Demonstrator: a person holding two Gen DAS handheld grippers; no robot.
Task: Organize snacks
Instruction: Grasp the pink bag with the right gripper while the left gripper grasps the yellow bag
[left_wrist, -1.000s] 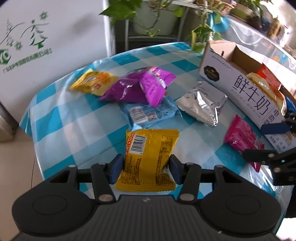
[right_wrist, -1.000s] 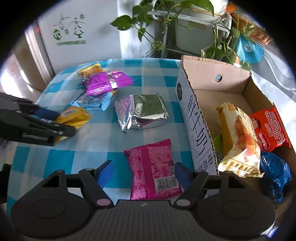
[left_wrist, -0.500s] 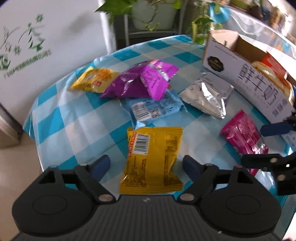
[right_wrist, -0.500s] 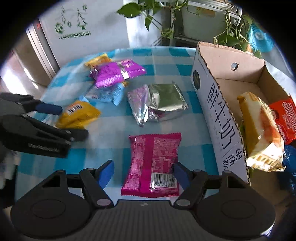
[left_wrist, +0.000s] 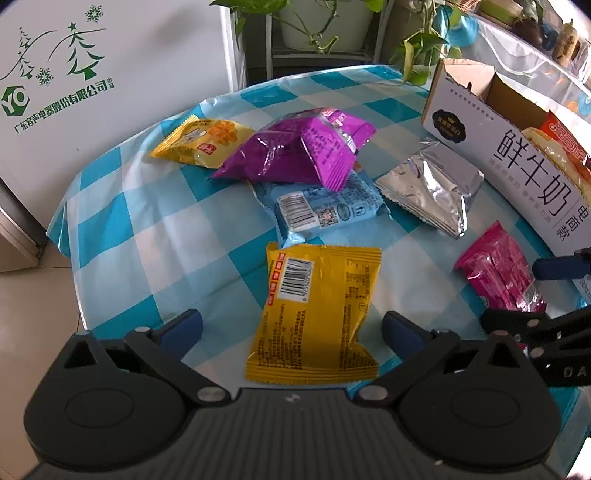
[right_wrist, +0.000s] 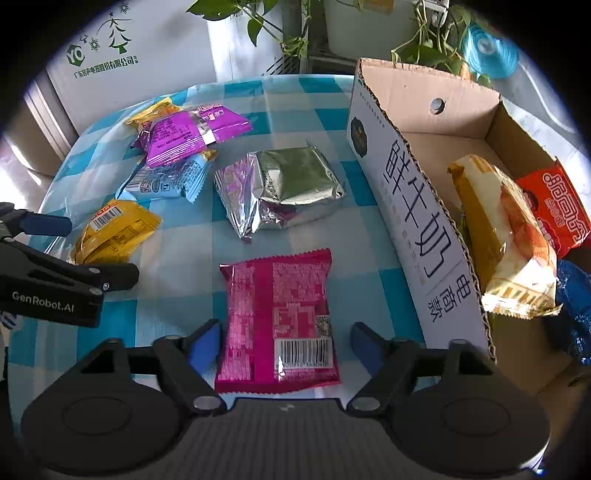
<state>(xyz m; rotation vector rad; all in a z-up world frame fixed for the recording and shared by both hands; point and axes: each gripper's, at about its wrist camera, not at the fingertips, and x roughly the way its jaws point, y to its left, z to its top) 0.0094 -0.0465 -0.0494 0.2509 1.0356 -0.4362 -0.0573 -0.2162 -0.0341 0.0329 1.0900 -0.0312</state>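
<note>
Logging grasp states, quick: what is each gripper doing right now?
Left gripper: open, holding nothing, yellow packet between its fingers.
Right gripper: open, holding nothing, pink packet between its fingers.

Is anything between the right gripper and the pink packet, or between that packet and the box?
Nothing visible. The right gripper is open with its jaws on either side of the pink packet, which lies flat on the tablecloth. Only bare cloth shows between the packet and the box, whose near wall it must clear.
</note>
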